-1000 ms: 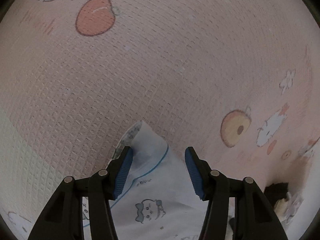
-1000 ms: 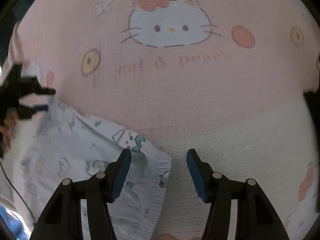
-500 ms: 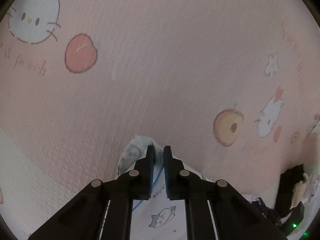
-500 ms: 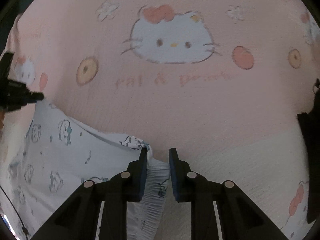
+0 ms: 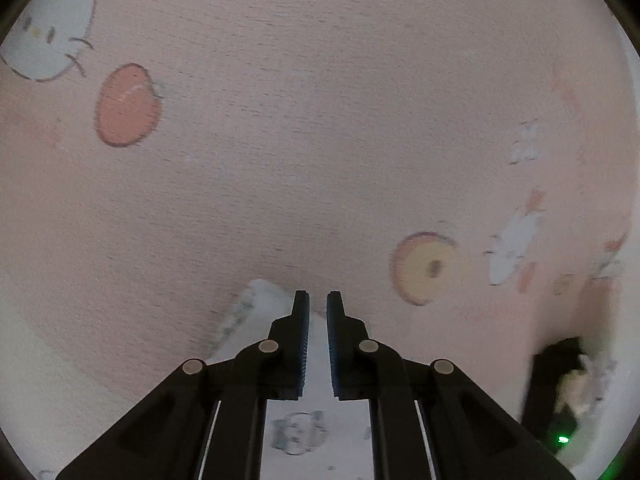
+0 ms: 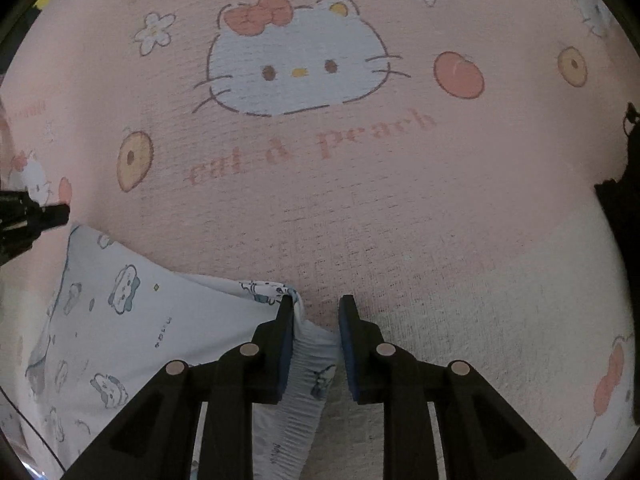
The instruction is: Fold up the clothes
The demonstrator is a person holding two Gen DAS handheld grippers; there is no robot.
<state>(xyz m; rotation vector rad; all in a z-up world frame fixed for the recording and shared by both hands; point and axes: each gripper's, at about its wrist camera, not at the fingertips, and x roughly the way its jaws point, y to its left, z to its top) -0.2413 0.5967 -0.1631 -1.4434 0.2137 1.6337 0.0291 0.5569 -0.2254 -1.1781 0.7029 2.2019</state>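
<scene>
With the left gripper point(image 5: 318, 312) clenched on the garment point(image 6: 132, 320) and the right gripper point(image 6: 314, 316) opening slightly around its gathered hem, both corners should be lifted evenly.

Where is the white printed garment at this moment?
In the right wrist view the white printed garment lies at lower left on the pink blanket, its elastic edge between the right tool's fingers.

pink cartoon-print blanket point(image 6: 360, 208) of matt, coarsely woven cloth with a gridded, waffle-like texture; white printed garment point(image 6: 132, 320) of thin, smooth cloth with a gathered, ribbed hem; gripper fingers point(image 6: 280, 344) of matt black plastic with ridged blue pads and dull metal pins.
</scene>
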